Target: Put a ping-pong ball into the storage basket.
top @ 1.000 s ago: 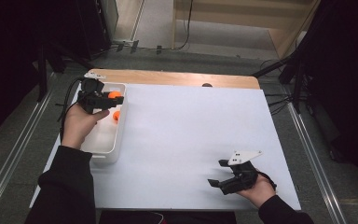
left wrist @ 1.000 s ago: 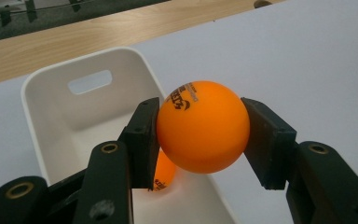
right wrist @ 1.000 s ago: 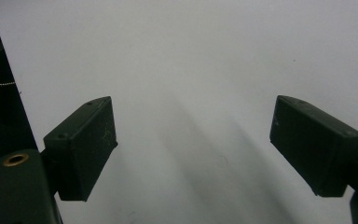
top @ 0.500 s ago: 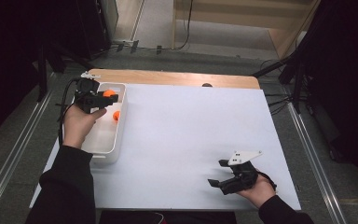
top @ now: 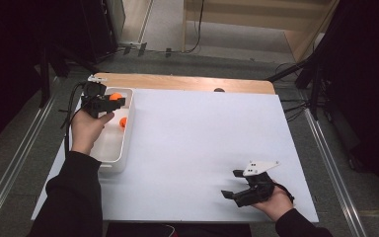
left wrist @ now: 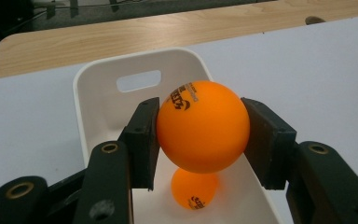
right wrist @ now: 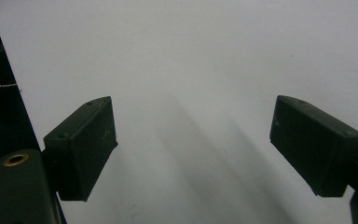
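My left gripper [top: 113, 100] [left wrist: 199, 135] is shut on an orange ping-pong ball [left wrist: 203, 126] [top: 115, 96] and holds it above the white bin [top: 111, 148] [left wrist: 100, 100] at the table's left side. A second orange ball [left wrist: 193, 189] [top: 123, 121] lies on the bin's floor below the held one. My right gripper [top: 231, 185] [right wrist: 193, 149] rests low over the white table top near the front right, jaws wide apart with nothing between them.
The white table top [top: 202, 138] spreads between the two hands. A wooden strip [top: 187, 83] runs along the far edge, with a dark hole [top: 219, 90] in it. Black stands and cables ring the table on the floor.
The left hand has drifted slightly left and toward the far end of the bin with the ball still gripped. The right hand has stayed put.
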